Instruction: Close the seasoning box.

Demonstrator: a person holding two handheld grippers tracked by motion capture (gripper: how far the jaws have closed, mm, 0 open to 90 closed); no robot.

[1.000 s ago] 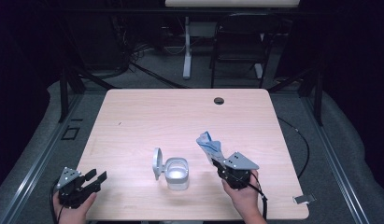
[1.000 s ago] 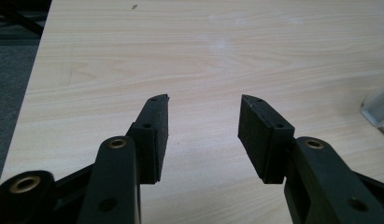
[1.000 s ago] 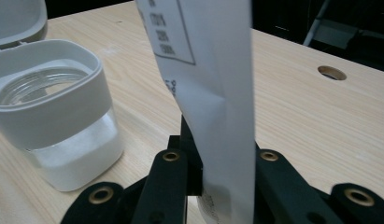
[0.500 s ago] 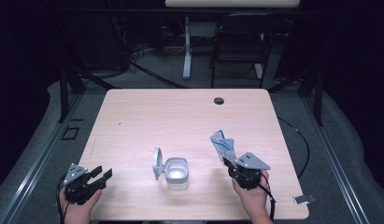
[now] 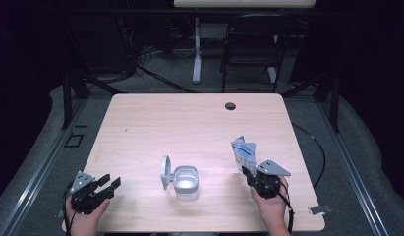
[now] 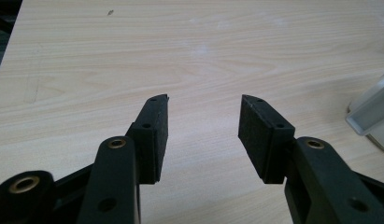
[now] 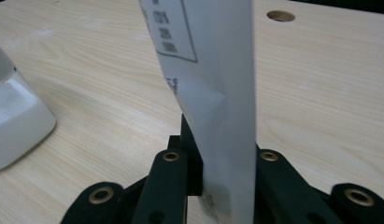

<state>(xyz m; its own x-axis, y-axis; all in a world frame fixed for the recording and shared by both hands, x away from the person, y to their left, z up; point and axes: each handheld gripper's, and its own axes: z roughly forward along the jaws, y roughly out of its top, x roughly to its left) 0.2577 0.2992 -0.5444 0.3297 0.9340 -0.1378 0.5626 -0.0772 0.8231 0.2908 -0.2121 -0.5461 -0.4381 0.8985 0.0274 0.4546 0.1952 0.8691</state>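
From the high view the right gripper (image 5: 249, 173) sits near the front right of the bench (image 5: 189, 123), its jaws clamped on the lower end of a white and blue pouch (image 5: 244, 155) that stands upright above them. A white container (image 5: 186, 183) with its round lid (image 5: 165, 172) flipped up on its left side rests near the front middle of the bench, well apart from the pouch. The left gripper (image 5: 108, 183) hovers at the front left corner, jaws spread with nothing between them. The right gripper view adds what the high view cannot give: the pouch (image 7: 213, 93) is pinched flat between the pads, printed text and a black-lined box show on its face, and a crease bends it just above the grip. Its top is cut off by the frame, and the print is too blurred to read. The left gripper view shows bare wood between the parted pads (image 6: 157, 135) and a corner of the container (image 6: 372, 112) at the right edge, the rest cut off. A dark round hole (image 5: 230, 106) lies near the far edge of the bench.
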